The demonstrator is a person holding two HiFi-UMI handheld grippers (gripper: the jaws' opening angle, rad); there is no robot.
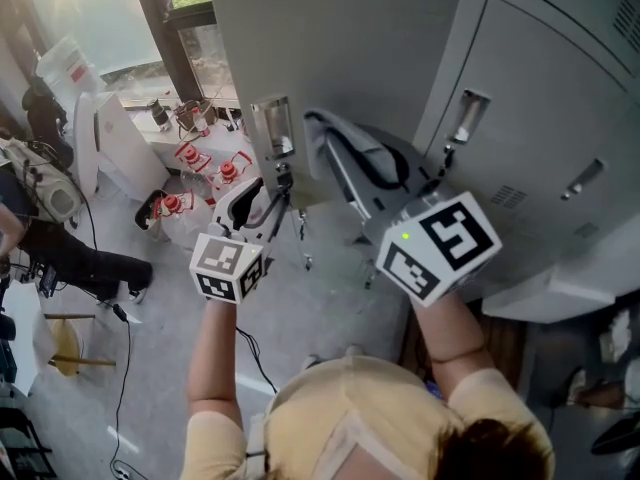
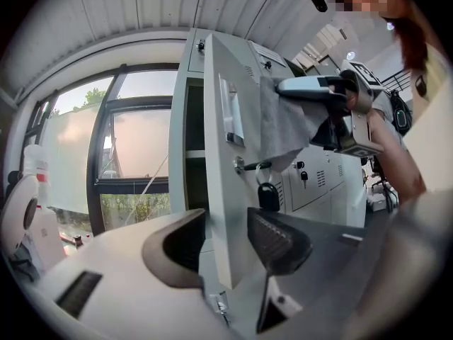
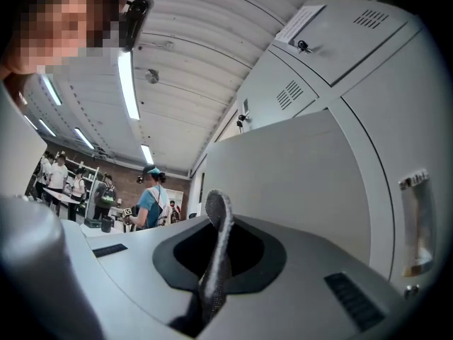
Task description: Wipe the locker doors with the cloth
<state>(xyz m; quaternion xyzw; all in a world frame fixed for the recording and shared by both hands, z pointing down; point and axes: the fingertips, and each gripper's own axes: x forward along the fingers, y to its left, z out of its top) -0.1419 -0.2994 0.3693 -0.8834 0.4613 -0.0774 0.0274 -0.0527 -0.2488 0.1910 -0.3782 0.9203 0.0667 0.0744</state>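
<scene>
Head view: grey cloth (image 1: 322, 133) lies against the front of the open locker door (image 1: 340, 48), beside its handle recess. Right gripper (image 3: 216, 243) is clamped on the cloth, a fold standing up between its jaws. Left gripper (image 2: 226, 236) grips the door's free edge, one jaw on each face, just below a black padlock (image 2: 268, 195) hanging from the latch. Closed lockers (image 1: 540, 118) stand alongside; a window (image 2: 134, 154) is behind the door.

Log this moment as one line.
left tool: clamped on open grey metal locker door edge | right tool: pinching grey cloth against door face | phase: wipe
</scene>
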